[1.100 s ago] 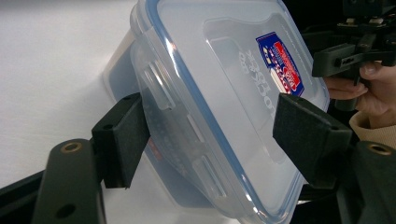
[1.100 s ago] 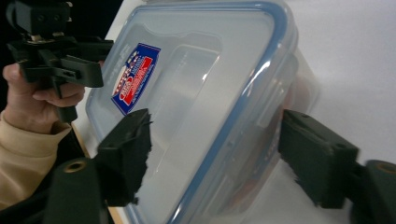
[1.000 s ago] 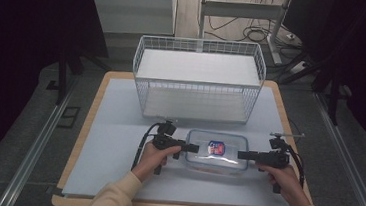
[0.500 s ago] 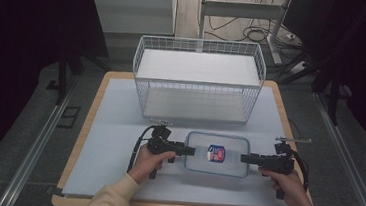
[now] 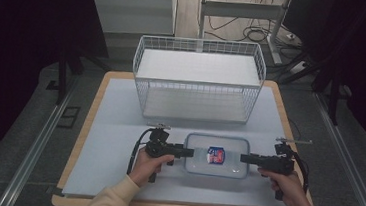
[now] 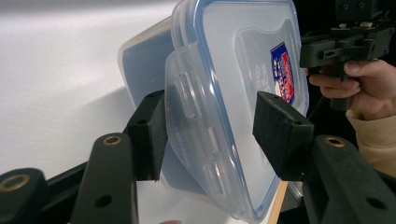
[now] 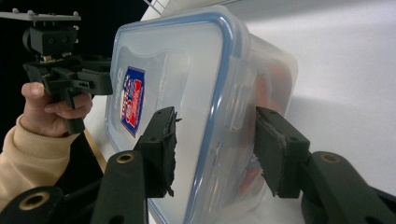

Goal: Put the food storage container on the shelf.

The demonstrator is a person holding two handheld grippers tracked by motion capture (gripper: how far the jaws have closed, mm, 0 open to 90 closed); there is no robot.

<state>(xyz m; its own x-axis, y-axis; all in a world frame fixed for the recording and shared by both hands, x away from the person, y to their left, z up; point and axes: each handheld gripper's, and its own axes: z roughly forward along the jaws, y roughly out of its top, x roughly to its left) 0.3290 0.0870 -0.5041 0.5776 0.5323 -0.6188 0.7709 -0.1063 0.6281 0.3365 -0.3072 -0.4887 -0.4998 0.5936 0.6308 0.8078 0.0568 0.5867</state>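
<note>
Lidded container [image 5: 216, 156] sits near worktop's [image 5: 108, 126] front edge. Left gripper [image 5: 190, 152] & right gripper [image 5: 243, 159]: fingers open, straddling its end clips, not clamped.

Item count, as the three views are showing it:

- One clear plastic container [image 5: 216, 155] is lying on the table, fitted with one blue-rimmed lid [image 6: 243, 70] carrying one red-and-blue label [image 5: 215, 155].
- Two side latches are showing on the lid: one latch [image 6: 187, 93] between the left jaws, one latch [image 7: 233, 116] between the right jaws.
- One white wire basket [image 5: 198, 79] is standing behind the container.
- One table [image 5: 113, 127] with a pale top is bearing both.
- Two grippers are working: one left gripper [image 5: 187, 151], one right gripper [image 5: 244, 159], each showing two black jaws.
- Two hands are holding them: one left hand [image 5: 148, 164], one right hand [image 5: 286, 185].
</note>
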